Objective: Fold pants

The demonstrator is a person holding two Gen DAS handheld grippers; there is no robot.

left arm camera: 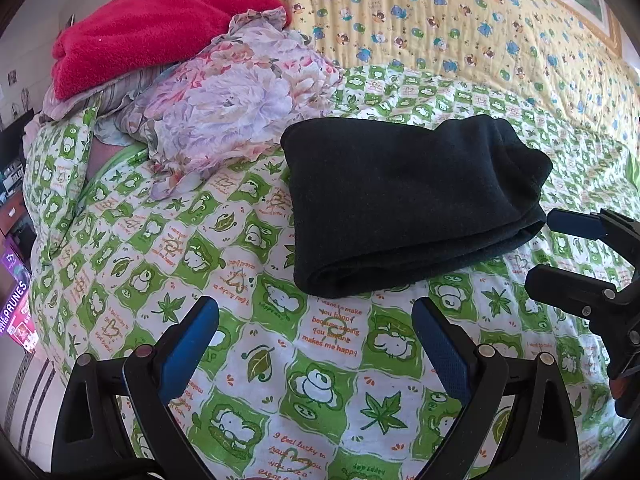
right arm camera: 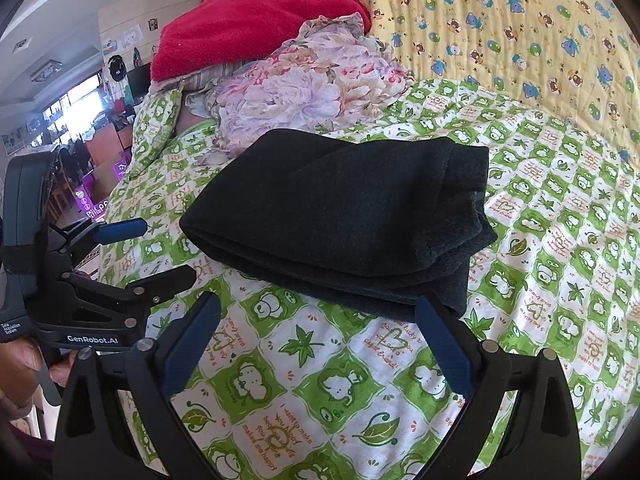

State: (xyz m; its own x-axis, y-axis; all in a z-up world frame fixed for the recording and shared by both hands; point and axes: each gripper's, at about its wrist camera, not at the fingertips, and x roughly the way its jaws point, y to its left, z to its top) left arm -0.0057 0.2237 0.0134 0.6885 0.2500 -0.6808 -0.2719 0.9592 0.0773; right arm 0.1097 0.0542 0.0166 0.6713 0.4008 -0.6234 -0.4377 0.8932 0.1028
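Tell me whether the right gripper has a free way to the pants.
Probably yes: the right gripper is open, and only bare bedspread lies between its fingers and the folded pants.

A red blanket (left arm camera: 160, 28) tops floral fabric (left arm camera: 224, 108) on the green-patterned bedspread (left arm camera: 280, 360), beside a yellow quilt (left arm camera: 460, 20).

The purple box (left arm camera: 16, 304) is cut off at the frame edge, its lettering only partly readable.
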